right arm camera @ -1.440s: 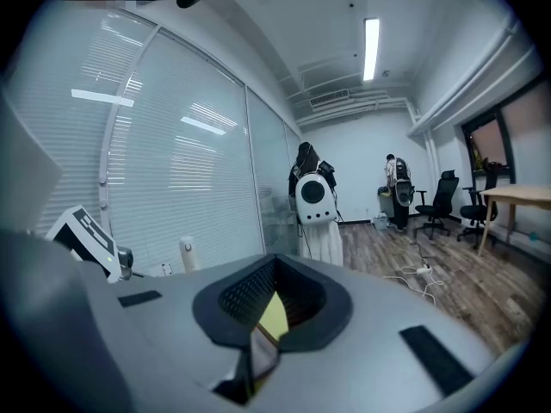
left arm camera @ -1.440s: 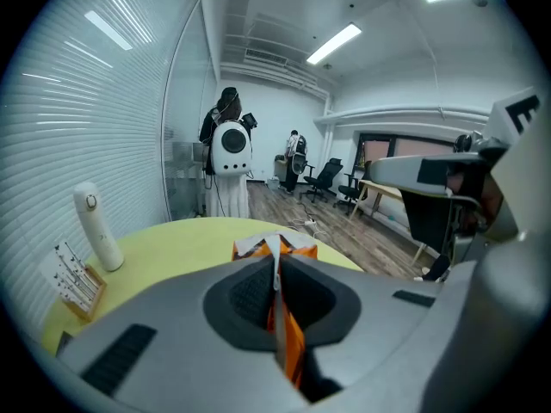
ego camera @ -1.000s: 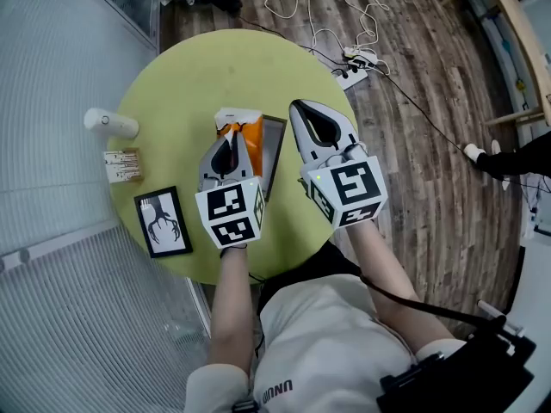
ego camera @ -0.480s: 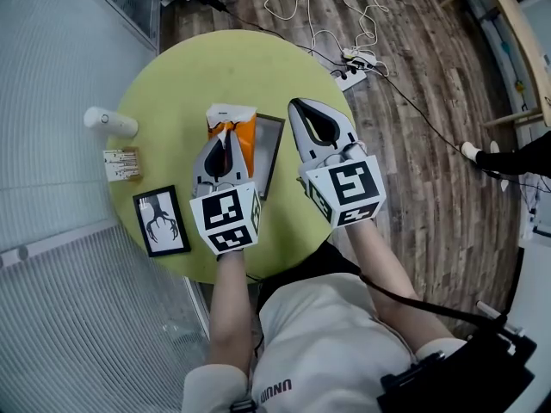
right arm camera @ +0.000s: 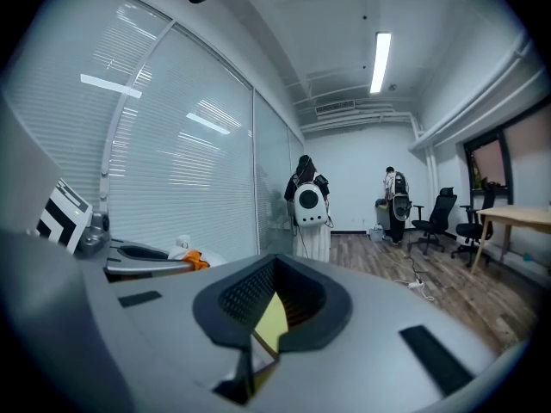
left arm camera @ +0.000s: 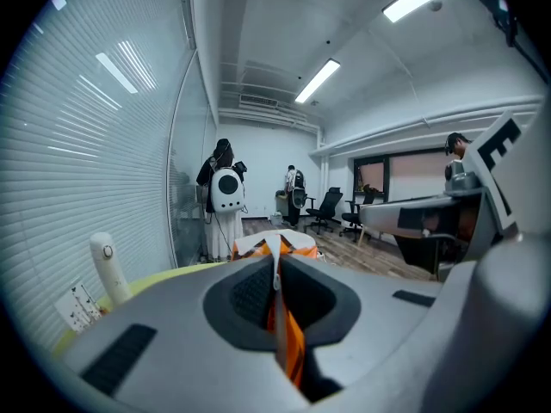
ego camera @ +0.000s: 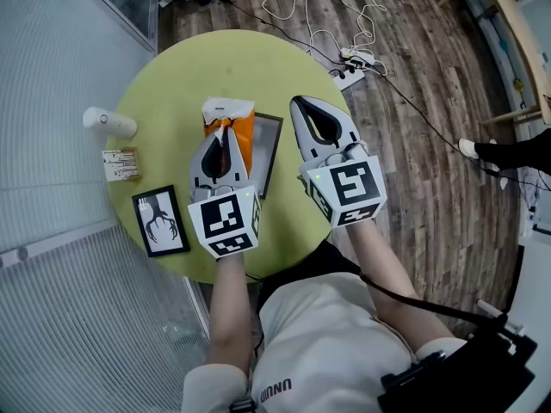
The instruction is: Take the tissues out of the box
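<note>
Tongs of the left gripper (left arm camera: 275, 255), in the left gripper view, are clenched on a thin white tissue (left arm camera: 276, 292). It runs as a narrow strip down the seam between the two grey jaws. Straight behind that strip stands the orange cardboard tissue box (left arm camera: 298, 246), its top showing white and orange just past the tips. Left of the box a white plastic cylinder (left arm camera: 105, 265) shows above the round yellow-green tabletop (left arm camera: 151, 282). Right of the box, the other gripper's marker cube fills the edge of the view.

In the right gripper view, the tongs of the right gripper (right arm camera: 275, 261) are clenched on themselves and empty. Through the oval opening between the pads only the tabletop shows. A scrap of orange and white from the box appears at the far left, past the left gripper's grey body.

In the head view, both grippers point away from the person over the tabletop. The left tongs end at the top of the box, which stands near the tabletop's middle. The right tongs lie to the right of the box, apart from it. A flat grey-framed panel (ego camera: 270, 151) lies on the tabletop against the box's right side. Left of the box are the white cylinder and a small printed card (ego camera: 120, 163). Nearer the person on the same side lies a black-framed picture of a white branching figure (ego camera: 161, 222). Beyond the box, white cables and a power strip (ego camera: 351, 58) lie on the wooden floor.
</note>
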### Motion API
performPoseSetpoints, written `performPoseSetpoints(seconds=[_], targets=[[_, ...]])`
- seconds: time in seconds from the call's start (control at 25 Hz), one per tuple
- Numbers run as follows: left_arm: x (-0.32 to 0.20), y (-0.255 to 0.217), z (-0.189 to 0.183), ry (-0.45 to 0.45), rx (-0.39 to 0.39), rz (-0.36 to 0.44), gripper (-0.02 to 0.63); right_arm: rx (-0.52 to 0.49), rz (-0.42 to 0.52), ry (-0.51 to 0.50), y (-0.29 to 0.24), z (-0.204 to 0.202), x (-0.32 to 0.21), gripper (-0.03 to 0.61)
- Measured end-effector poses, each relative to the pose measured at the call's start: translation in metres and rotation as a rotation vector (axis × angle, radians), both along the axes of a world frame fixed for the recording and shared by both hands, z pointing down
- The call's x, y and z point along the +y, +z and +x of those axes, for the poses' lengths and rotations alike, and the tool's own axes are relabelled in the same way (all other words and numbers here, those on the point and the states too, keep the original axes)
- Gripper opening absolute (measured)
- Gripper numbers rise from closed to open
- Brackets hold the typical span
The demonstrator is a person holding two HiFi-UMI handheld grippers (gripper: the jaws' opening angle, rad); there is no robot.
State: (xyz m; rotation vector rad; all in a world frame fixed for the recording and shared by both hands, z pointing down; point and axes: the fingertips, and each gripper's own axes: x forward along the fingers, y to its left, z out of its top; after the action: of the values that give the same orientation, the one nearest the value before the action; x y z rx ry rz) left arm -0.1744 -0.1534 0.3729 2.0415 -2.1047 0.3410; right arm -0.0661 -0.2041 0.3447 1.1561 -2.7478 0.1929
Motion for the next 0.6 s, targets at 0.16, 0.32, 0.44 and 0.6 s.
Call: performPoseSetpoints(seconds=[0.16, 0.32, 0.44, 0.6], targets=[[0.0008, -0.0050, 0.0006, 0.003, -0.010, 0.021, 0.015, 0.002, 0.011, -0.002, -0.0023, 0.0006, 0.0003, 0.018], [0.0000, -0.0067, -0.0018, 0.005, -0.013, 0.030, 0.015, 0.008, 0.013, -0.003, -0.0012, -0.0019, -0.0006, 0.018], [0.0000, -0.0068, -0.0018, 0.005, -0.015, 0.031, 0.015, 0.012, 0.017, -0.002, -0.0016, -0.0021, -0.0012, 0.018], [0.0000, -0.0067, -0.0014, 0.006, -0.015, 0.034, 0.015, 0.012, 0.025, -0.001, -0.0024, -0.0017, -0.0016, 0.018]])
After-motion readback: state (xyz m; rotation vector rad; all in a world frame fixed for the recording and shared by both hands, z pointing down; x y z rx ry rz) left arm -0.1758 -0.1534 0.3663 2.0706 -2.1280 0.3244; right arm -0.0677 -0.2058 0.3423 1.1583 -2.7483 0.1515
